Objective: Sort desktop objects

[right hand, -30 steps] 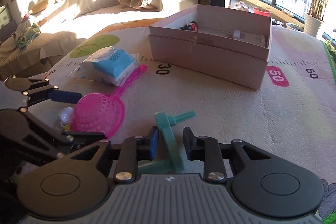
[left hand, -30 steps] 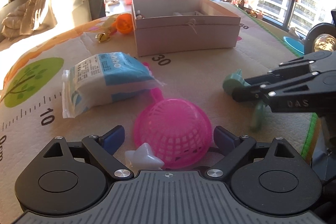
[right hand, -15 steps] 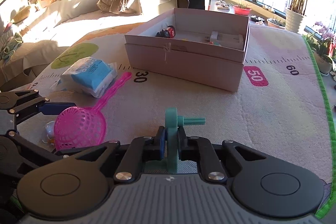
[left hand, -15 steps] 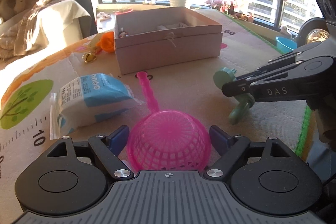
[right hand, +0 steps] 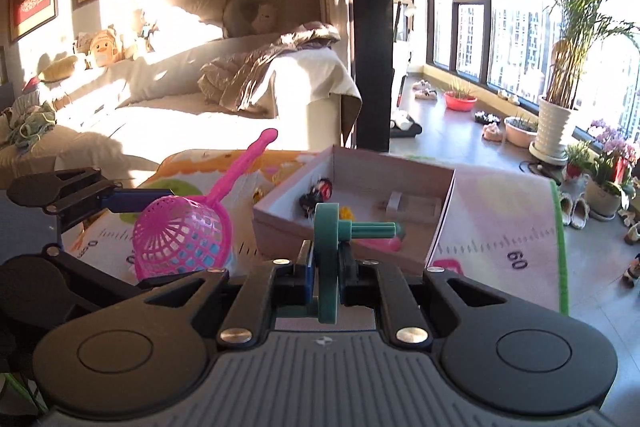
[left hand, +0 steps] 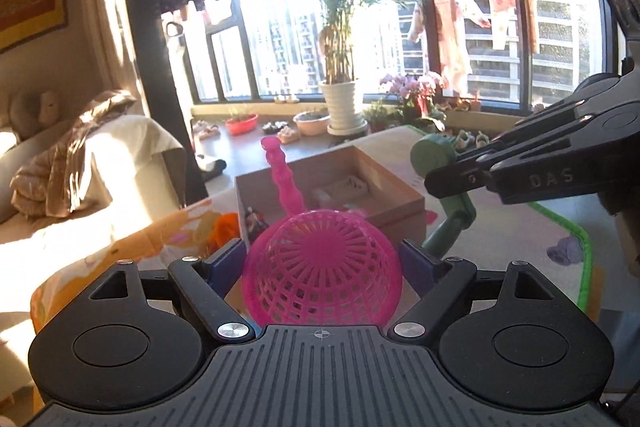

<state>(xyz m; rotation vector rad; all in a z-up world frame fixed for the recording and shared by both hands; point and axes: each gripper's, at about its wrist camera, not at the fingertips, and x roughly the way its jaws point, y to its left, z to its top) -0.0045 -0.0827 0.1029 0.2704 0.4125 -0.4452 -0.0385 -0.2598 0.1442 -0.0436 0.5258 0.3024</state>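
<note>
While my left gripper (left hand: 322,263) is seen from its own wrist, its jaws stand wide yet clamp the pink mesh scoop (left hand: 322,267) across the basket, handle pointing to 12 o'clock toward the open cardboard box (left hand: 400,193). This thin plastic lattice looks light and springy; I judge that a rim-to-rim hold suits it, since hard squeezing could buckle the mesh. At 3 o'clock my right gripper (left hand: 434,183) carries the green toy.

From the right wrist, my jaws are nearly together, pinching the green toy (right hand: 326,259) by its flat disc, peg pointing to 3 o'clock. It looks rigid, light and smooth, so the disc faces seem the surest hold. The scoop hangs at 9 o'clock.
</note>
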